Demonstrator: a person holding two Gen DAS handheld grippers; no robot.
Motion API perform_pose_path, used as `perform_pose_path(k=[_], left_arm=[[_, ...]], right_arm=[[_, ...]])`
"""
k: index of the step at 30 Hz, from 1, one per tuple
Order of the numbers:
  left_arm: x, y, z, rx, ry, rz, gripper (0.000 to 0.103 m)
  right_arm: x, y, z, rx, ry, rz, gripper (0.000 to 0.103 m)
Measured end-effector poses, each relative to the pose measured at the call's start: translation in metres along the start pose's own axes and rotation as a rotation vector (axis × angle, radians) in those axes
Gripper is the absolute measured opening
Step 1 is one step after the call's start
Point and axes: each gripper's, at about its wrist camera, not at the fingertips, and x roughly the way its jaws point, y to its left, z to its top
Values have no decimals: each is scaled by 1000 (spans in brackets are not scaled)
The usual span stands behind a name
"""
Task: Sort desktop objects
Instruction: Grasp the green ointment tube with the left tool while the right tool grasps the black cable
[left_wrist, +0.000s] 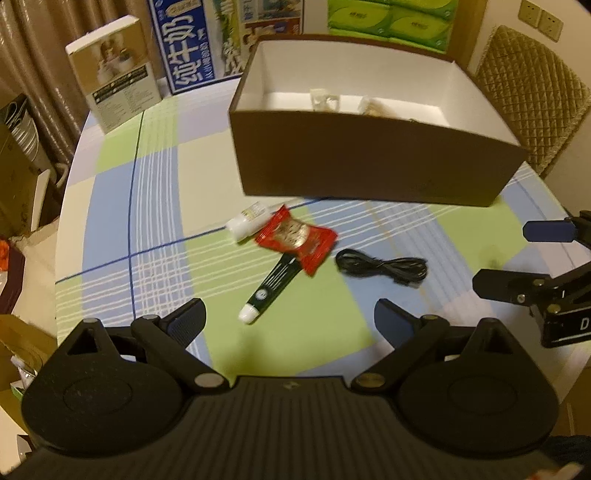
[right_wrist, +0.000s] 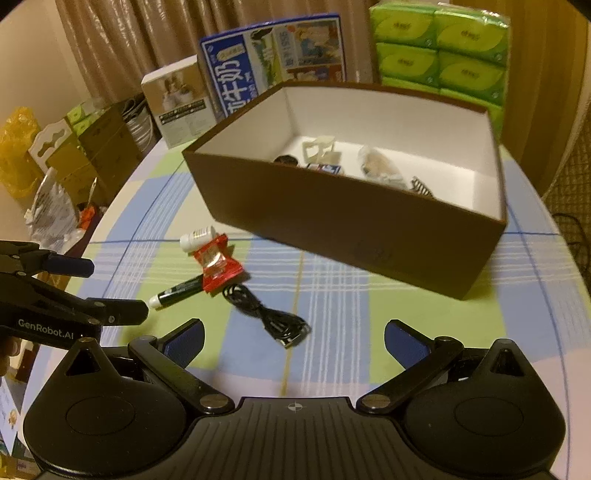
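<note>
A brown box with a white inside stands on the checked table; several small items lie in it. In front of it lie a white bottle, a red snack packet, a dark green tube with a white cap and a coiled black cable. My left gripper is open and empty, above the table just short of the tube. My right gripper is open and empty, close to the cable. Each gripper shows in the other's view, the right one and the left one.
Behind the brown box stand a beige product box, a blue milk carton and green tissue packs. A quilted chair back is at the right. Cardboard boxes and bags stand beyond the table's left edge.
</note>
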Motion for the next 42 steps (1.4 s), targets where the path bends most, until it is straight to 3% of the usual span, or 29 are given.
perform_pose_path(k=[12,20,33,36,42], left_arm=[[25,13,-11,12,-2,19,95],[44,21,-8,30,0,14,93],[73,24,-3,53,40,-7,86],[76,23,-2,62,40,-14,82],[84,22,1,87,50,-30,70]], right_arm=[[38,-2,-15,-70,41,38,97],[65,4,-16,-186,60,56,69],[99,23,-11,-405,67,53,43],[101,22,-13,-405,80,63,27],[94,13,-15,-364,106,43,25]])
